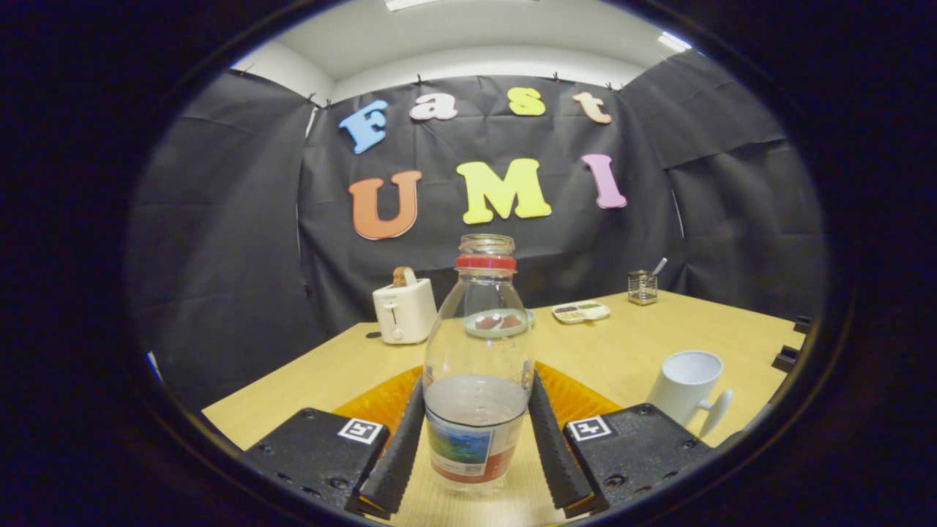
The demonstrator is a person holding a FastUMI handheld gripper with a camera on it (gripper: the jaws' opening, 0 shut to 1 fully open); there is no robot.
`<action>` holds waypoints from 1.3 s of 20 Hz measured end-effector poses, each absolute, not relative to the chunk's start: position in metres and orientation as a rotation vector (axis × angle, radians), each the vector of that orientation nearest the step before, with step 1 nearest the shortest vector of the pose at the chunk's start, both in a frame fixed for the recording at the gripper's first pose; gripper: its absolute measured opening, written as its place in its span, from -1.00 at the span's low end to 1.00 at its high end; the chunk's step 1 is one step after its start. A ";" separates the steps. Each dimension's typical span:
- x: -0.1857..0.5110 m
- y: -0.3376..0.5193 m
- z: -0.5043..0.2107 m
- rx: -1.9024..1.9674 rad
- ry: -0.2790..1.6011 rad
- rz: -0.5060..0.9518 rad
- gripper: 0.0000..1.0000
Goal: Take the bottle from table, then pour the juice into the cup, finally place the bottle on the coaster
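A clear glass bottle (477, 344) with a red neck ring, no cap and juice in its lower third stands upright between my fingers. My gripper (477, 380) is shut on the bottle, with both fingers (399, 446) pressing on its sides around the level of the juice. An orange coaster (373, 402) lies on the table just behind the bottle and spreads past both fingers. The bottle's base shows against bare wood in front of the coaster. A white cup (688, 384) with a handle stands to the right, beyond the right finger, and I cannot see what is inside it.
On the wooden table (644, 329), a white toaster (402, 311) stands at the back left. A small plate (499, 322) with food sits right behind the bottle. A divided snack tray (580, 312) and a metal holder (643, 287) are at the back right.
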State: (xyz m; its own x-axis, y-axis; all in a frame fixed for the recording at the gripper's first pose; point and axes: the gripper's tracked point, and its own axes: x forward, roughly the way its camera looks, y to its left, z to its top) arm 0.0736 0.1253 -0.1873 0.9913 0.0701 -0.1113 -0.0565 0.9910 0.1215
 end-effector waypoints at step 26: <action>0.059 0.119 -0.127 0.901 0.122 0.112 0.53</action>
